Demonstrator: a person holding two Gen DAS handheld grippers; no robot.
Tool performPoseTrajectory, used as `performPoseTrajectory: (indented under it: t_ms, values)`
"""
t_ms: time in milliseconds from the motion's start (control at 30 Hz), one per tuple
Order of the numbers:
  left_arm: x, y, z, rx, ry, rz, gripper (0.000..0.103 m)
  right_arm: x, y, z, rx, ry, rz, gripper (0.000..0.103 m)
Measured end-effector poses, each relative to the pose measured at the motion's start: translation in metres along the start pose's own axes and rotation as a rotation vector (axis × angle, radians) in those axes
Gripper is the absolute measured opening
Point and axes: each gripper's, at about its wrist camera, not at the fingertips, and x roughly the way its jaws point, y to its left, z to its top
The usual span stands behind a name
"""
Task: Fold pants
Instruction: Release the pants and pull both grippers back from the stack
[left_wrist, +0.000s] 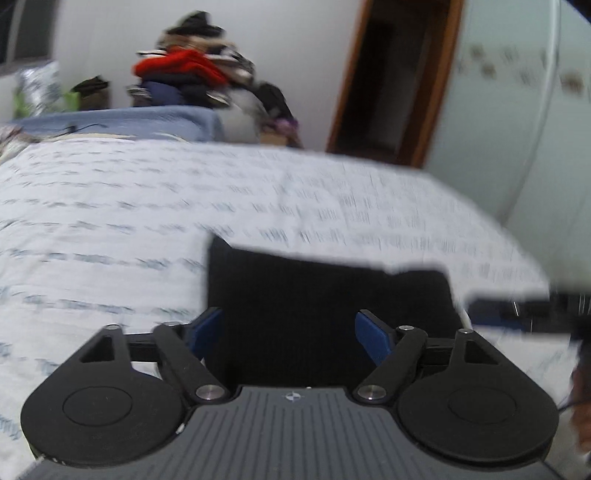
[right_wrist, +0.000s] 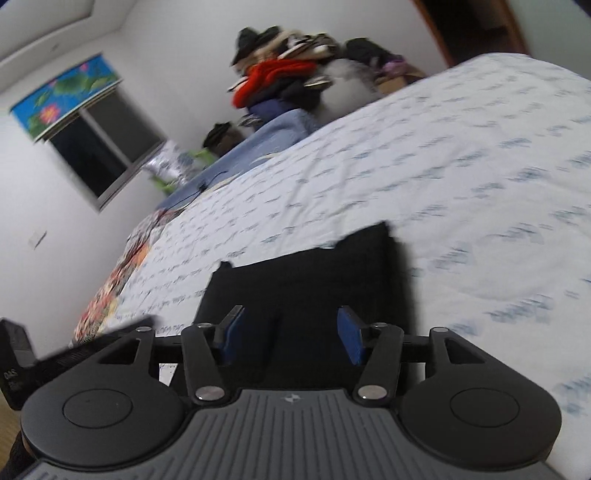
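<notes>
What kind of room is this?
Most likely a bedroom in a home. A bed with a white printed sheet fills the view, black pants lie folded on it, a pile of clothes sits against the far wall, and there is a window with a flowered blind.

1. Left tongs (left_wrist: 289, 328): blue pads spread wide apart, pressing on nothing, tilted downward.
2. Right tongs (right_wrist: 290, 332): pads parted, nothing clamped, tilted downward and rolled to one side.
</notes>
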Motion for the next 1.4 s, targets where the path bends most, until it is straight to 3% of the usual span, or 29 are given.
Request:
performPoseTrajectory:
  t_ms: [100,167,233,400,467,533,600,633,700,900,1033,1200,1233,1400]
  values:
    - [0.03,-0.011,-0.023,0.057,0.095,0.02,0.075,0.022,0.0,-0.006,-0.007,0.053,-0.033,0.054]
    - [0.032,-0.011,-0.036,0.072,0.047,0.016,0.079,0.034,-0.013,-0.019,0.012,0.087,-0.049,0.052]
    - [0.033,-0.012,-0.043,0.087,0.025,0.016,0.08,0.03,-0.026,-0.029,0.038,0.046,0.011,0.05]
    - [0.029,-0.013,-0.038,0.082,0.02,0.019,0.08,0.022,-0.033,-0.028,0.083,0.036,0.031,0.045]
    - [0.011,-0.008,-0.033,0.048,0.009,0.025,0.081,0.004,-0.022,-0.03,0.081,0.002,-0.011,0.048]
    - [-0.017,-0.002,-0.036,0.034,-0.049,0.044,0.084,-0.023,-0.009,-0.038,0.04,-0.063,-0.042,0.051]
    - [-0.04,0.004,-0.043,0.031,-0.105,0.088,0.092,-0.05,0.004,-0.05,-0.028,-0.148,-0.073,0.06]
    - [-0.049,0.008,-0.047,0.017,-0.118,0.109,0.092,-0.06,0.009,-0.055,-0.067,-0.18,-0.102,0.07]
    - [-0.06,0.014,-0.053,-0.031,-0.116,0.113,0.092,-0.072,0.017,-0.067,-0.137,-0.203,-0.179,0.075]
    - [-0.042,0.012,-0.066,-0.014,-0.001,0.149,0.093,-0.056,0.007,-0.083,-0.071,-0.127,-0.305,0.075]
    - [-0.038,0.018,-0.077,-0.055,-0.018,0.147,0.103,-0.043,0.019,-0.091,-0.099,-0.094,-0.325,0.075]
    - [-0.034,0.023,-0.093,-0.097,-0.022,0.145,0.103,-0.022,0.024,-0.116,-0.189,-0.068,-0.365,0.08]
    - [-0.034,0.024,-0.093,-0.101,-0.021,0.138,0.103,-0.022,0.024,-0.123,-0.224,-0.104,-0.362,0.082]
    - [-0.031,0.023,-0.091,-0.09,-0.002,0.097,0.103,-0.02,0.028,-0.125,-0.256,-0.089,-0.354,0.091]
